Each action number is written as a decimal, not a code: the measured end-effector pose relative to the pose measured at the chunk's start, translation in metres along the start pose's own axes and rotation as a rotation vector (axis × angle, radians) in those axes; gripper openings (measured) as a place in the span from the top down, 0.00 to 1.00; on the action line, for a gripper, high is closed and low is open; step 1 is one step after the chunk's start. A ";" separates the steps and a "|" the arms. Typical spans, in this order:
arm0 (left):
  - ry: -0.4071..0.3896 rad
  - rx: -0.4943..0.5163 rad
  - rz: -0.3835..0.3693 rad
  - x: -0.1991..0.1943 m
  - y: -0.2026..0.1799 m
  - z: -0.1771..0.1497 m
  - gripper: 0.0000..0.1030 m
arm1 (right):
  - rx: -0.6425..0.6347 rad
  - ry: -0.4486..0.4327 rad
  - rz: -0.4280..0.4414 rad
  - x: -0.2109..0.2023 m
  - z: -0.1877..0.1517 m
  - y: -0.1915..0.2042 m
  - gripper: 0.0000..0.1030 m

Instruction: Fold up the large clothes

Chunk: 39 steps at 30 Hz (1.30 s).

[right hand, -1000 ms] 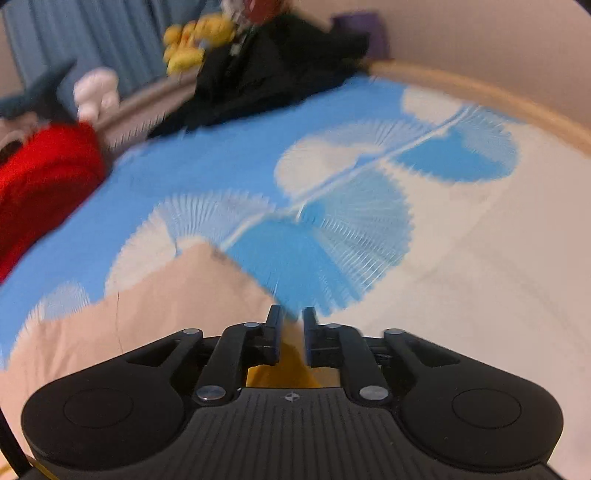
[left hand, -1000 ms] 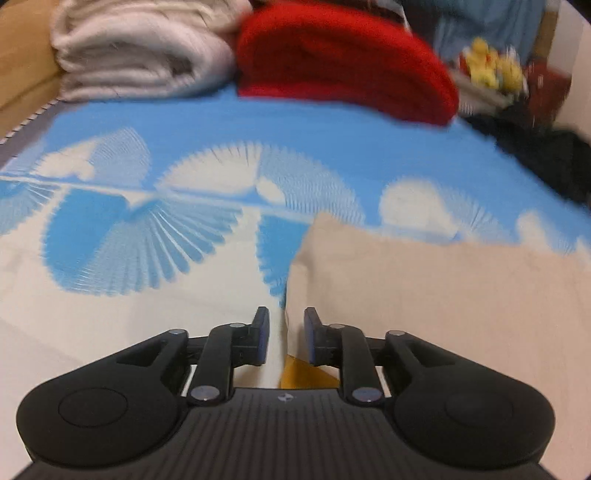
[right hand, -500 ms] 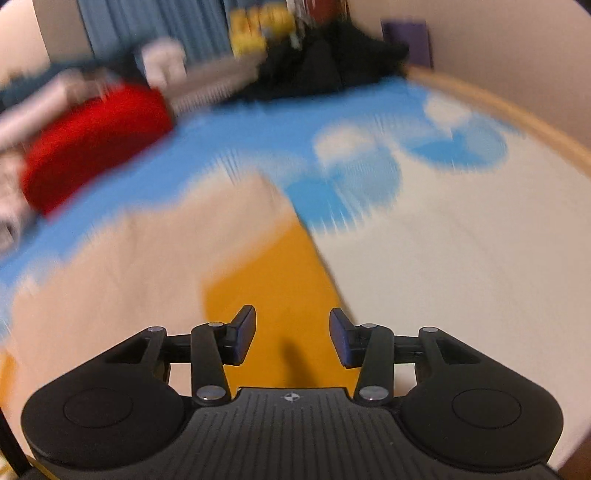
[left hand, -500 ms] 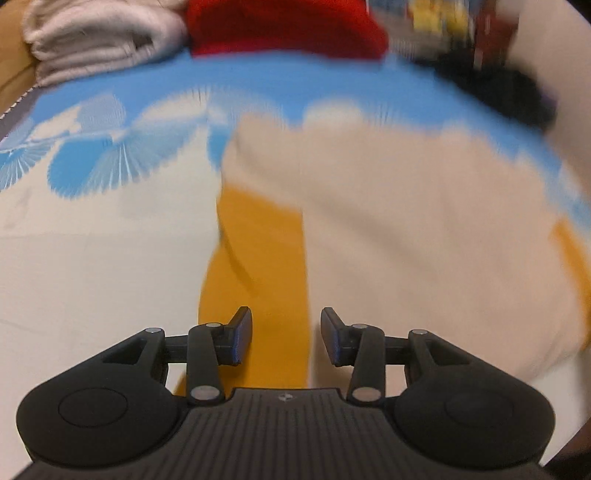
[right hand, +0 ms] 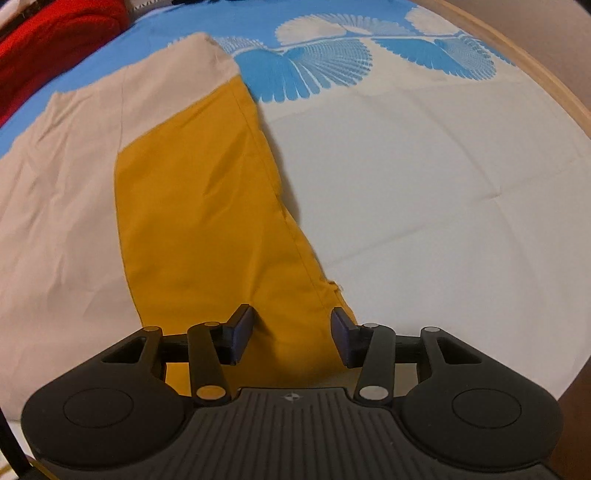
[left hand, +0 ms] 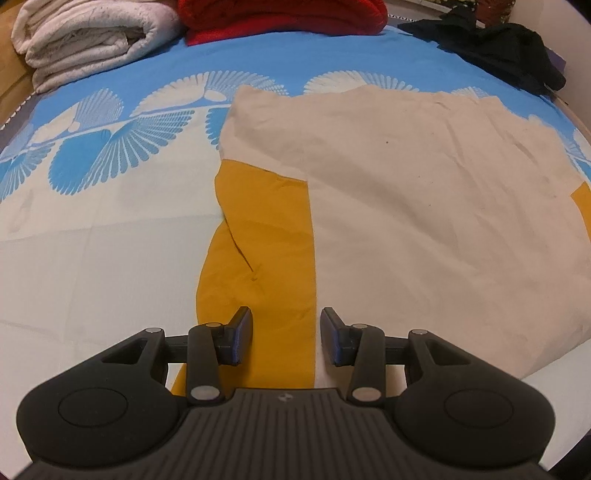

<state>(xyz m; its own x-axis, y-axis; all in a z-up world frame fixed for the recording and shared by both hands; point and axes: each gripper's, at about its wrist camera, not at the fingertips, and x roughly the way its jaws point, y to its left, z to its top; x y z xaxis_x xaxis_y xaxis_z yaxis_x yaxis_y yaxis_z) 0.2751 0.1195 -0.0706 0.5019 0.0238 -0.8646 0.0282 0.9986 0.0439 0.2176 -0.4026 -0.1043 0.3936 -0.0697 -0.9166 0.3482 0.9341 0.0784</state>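
Gaping jaws, empty, above garment [left hand: 424, 192]

Open bed at the sides, clutter at the far edge
Bare bedsheet [left hand: 92, 258] flanks the spread garment [left hand: 424, 192]; folded blanket [left hand: 92, 40], red bundle [left hand: 284, 14] and black clothes [left hand: 498, 51] crowd the far edge.

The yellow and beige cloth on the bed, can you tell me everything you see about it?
The cloth is a big, thin, woven-looking piece, beige over most of it, with a mustard-yellow strip showing along each side. The beige layer lies over the yellow, which looks like a fold. It rests flat and slightly wrinkled on the blue-and-white bedsheet. A seam runs down the yellow strip in the right wrist view. The left gripper and right gripper hover open over the yellow strips, gripping nothing.
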 end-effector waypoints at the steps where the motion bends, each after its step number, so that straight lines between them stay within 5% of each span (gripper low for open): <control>1: 0.005 -0.010 -0.004 0.000 0.003 0.000 0.52 | 0.005 -0.002 0.000 -0.001 0.000 -0.001 0.53; 6: 0.029 -0.220 -0.003 0.001 0.044 0.002 0.21 | 0.083 -0.057 0.004 -0.008 0.005 -0.011 0.48; 12: 0.161 -0.604 -0.139 0.026 0.107 -0.015 0.21 | 0.211 -0.063 0.009 -0.003 0.009 -0.032 0.40; 17: 0.202 -0.688 -0.217 0.044 0.112 -0.014 0.21 | 0.269 -0.010 0.039 0.009 0.009 -0.041 0.36; 18: 0.194 -0.680 -0.216 0.045 0.108 -0.012 0.24 | 0.279 -0.005 0.042 0.010 0.009 -0.042 0.36; 21: 0.176 -0.651 -0.267 0.046 0.098 -0.011 0.60 | 0.276 0.002 0.048 0.012 0.010 -0.041 0.37; 22: 0.175 -0.645 -0.281 0.047 0.095 -0.010 0.74 | 0.268 0.003 0.055 0.012 0.010 -0.040 0.45; 24: 0.162 -0.602 -0.292 0.046 0.089 -0.009 0.85 | 0.261 0.004 0.086 0.012 0.012 -0.038 0.57; 26: 0.147 -0.579 -0.294 0.043 0.087 -0.009 0.89 | 0.251 0.009 0.096 0.012 0.012 -0.036 0.79; 28: 0.126 -0.558 -0.313 0.035 0.089 -0.007 0.92 | 0.273 0.010 0.124 0.009 0.012 -0.036 0.90; 34: 0.063 -0.563 -0.341 0.001 0.119 -0.013 0.94 | 0.243 -0.012 0.196 -0.003 0.013 -0.019 0.97; 39: 0.027 -0.572 -0.275 -0.023 0.149 -0.022 0.90 | 0.184 -0.010 0.285 -0.015 0.013 0.004 0.98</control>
<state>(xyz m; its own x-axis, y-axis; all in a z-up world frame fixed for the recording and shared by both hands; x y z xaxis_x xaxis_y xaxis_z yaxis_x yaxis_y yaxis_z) 0.2490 0.2692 -0.0547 0.5199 -0.2438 -0.8187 -0.3172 0.8348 -0.4501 0.2237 -0.4025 -0.0855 0.5052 0.1806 -0.8439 0.3704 0.8378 0.4010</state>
